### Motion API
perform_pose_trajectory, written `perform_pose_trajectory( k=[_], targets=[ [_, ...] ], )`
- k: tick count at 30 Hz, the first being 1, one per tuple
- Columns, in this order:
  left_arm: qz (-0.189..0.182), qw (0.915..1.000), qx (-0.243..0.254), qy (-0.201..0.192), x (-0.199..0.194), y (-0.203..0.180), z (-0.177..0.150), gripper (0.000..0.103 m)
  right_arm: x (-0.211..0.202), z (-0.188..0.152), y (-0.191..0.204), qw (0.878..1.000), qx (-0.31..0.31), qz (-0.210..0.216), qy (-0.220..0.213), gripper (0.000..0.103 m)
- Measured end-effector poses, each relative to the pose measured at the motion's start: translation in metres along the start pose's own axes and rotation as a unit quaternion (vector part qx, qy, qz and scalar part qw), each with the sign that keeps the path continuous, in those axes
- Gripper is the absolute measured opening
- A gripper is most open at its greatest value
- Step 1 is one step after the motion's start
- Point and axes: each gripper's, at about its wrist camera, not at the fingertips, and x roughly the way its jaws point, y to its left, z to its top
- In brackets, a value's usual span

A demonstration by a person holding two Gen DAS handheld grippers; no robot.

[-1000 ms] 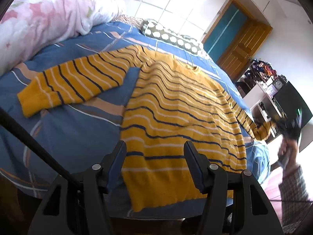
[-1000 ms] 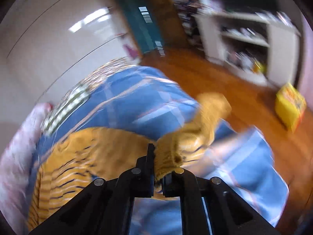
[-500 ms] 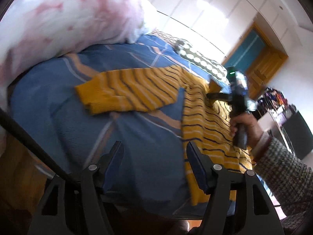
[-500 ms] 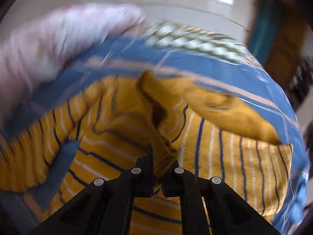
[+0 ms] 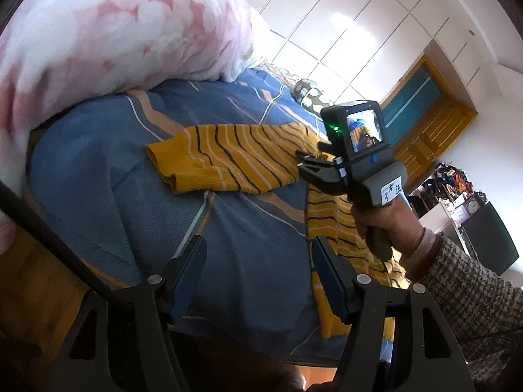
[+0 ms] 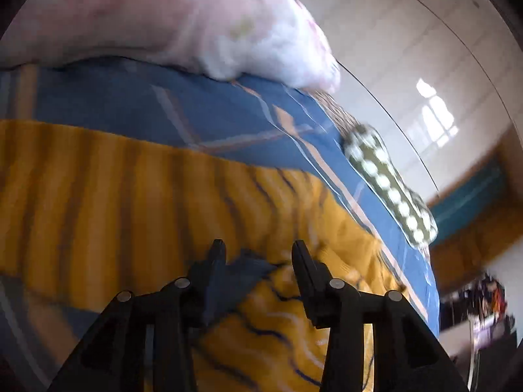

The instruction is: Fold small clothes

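A yellow sweater with dark and white stripes [image 5: 235, 160] lies flat on the blue bed cover [image 5: 108, 179]; its left sleeve stretches out to the left. My left gripper [image 5: 258, 277] is open and empty above the bed cover near the front edge, left of the sweater's body. My right gripper [image 6: 258, 254] is open and empty just above the sweater [image 6: 98, 189], near where the sleeve meets the body. The right gripper's housing also shows in the left wrist view [image 5: 356, 150], held over the sweater; its fingertips are hidden there.
A pink and white quilt [image 5: 108, 29] is heaped at the bed's far left. A green dotted pillow [image 6: 389, 189] lies at the head of the bed. White wardrobes, a wooden door [image 5: 428, 130] and cluttered shelves [image 5: 457, 192] stand beyond the bed.
My right gripper carried the right sleeve across onto the sweater's body, then opened and let it go. My left gripper has moved left, off the hem toward the left sleeve.
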Motion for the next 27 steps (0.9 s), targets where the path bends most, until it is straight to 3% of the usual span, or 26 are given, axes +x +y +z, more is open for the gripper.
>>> perform_pose_trajectory(
  k=[5,8,14,17,19,23,24,25,27],
  targets=[
    [0.028,0.9994,-0.008,-0.02,-0.017,0.014,0.0,0.067,-0.017,-0.003,-0.013,0.996,0.073,0.059,0.007,0.045],
    [0.048,0.9976,-0.034,-0.035,-0.026,0.035,0.002,0.067,-0.034,-0.009,-0.017,0.983,0.121,0.141,0.005,0.045],
    [0.084,0.9927,-0.072,-0.048,-0.041,0.066,0.004,0.067,-0.072,0.001,0.057,0.965,0.052,0.256,-0.016,0.047],
    [0.09,0.9917,-0.076,-0.053,-0.046,0.073,0.002,0.067,-0.078,0.001,0.095,0.967,-0.006,0.252,-0.027,0.047],
    [0.092,0.9912,-0.079,-0.055,-0.048,0.078,0.001,0.067,-0.078,0.0,0.114,0.973,-0.033,0.228,-0.033,0.047],
    [0.1,0.9904,-0.081,-0.05,-0.045,0.081,0.001,0.067,-0.072,0.01,0.13,0.978,-0.031,0.201,-0.036,0.047],
    [0.1,0.9906,-0.08,-0.049,-0.044,0.079,0.001,0.067,-0.072,0.013,0.134,0.978,-0.031,0.201,-0.037,0.039],
    [0.098,0.991,-0.076,-0.049,-0.044,0.076,0.002,0.067,-0.069,0.016,0.135,0.978,-0.033,0.203,-0.035,0.024],
    [0.097,0.9916,-0.07,-0.049,-0.044,0.07,0.002,0.067,-0.067,0.018,0.137,0.978,-0.029,0.206,-0.033,0.013]
  ],
)
